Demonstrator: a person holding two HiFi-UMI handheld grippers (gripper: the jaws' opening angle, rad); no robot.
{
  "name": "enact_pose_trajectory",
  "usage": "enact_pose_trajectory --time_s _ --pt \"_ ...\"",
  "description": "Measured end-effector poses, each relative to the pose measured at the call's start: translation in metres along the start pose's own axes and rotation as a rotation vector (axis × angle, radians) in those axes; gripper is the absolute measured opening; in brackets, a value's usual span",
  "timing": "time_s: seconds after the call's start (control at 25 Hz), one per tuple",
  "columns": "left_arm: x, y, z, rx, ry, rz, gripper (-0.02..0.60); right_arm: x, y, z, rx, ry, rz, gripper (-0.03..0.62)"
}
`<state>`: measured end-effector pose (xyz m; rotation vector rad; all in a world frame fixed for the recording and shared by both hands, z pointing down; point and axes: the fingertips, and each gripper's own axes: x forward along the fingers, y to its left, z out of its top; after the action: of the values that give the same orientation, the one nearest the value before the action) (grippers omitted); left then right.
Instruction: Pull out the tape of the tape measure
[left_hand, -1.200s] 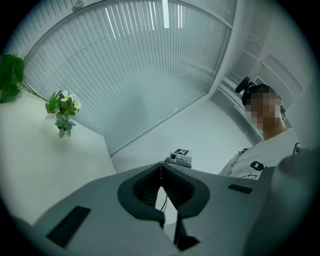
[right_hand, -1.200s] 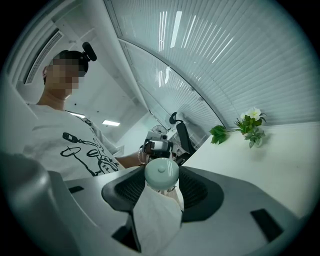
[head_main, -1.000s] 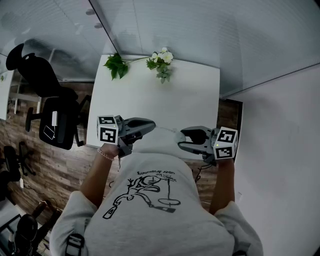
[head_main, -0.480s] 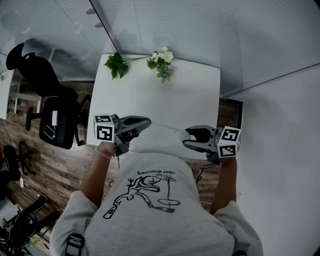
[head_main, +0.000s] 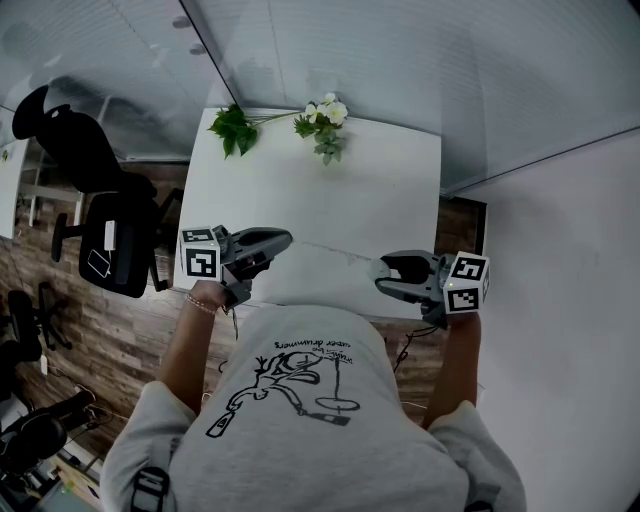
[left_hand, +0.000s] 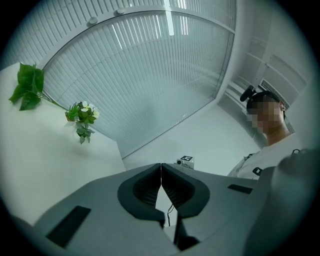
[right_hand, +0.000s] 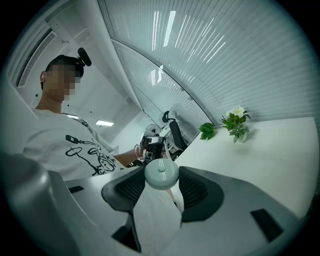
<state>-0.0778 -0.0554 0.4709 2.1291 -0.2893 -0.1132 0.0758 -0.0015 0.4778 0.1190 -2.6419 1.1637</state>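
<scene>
Person stands at the near edge of a plain white table (head_main: 380, 190), one gripper in each hand, both held level and well apart.

- Right gripper (head_main: 386, 278): jaws clamped on a round, pale green plastic tape measure case (right_hand: 161, 174), gripped across its rim, flat face toward the camera.
- Left gripper (head_main: 288, 239): jaws pressed together, apparently pinching the end of the thin pale tape (head_main: 335, 252), which shows only as a faint line between the two grippers. Seen edge-on, so the pinch is a judgement.
- A sprig of white flowers with green leaves (head_main: 322, 122) lies at the far edge.

Handling: the case looks light, smooth and rigid, and could slip or turn if held loosely. The tape looks soft and narrow, best held flat at its tip and drawn straight.
</scene>
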Motion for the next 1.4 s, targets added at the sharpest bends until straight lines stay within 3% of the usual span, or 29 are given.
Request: enact_pose_trajectory --time_s 1.4 --pt "-0.037 0.034 0.002 -0.008 -0.029 0.105 0.021 -0.031 -0.016 -0.019 0.033 0.014 -0.06 0.222"
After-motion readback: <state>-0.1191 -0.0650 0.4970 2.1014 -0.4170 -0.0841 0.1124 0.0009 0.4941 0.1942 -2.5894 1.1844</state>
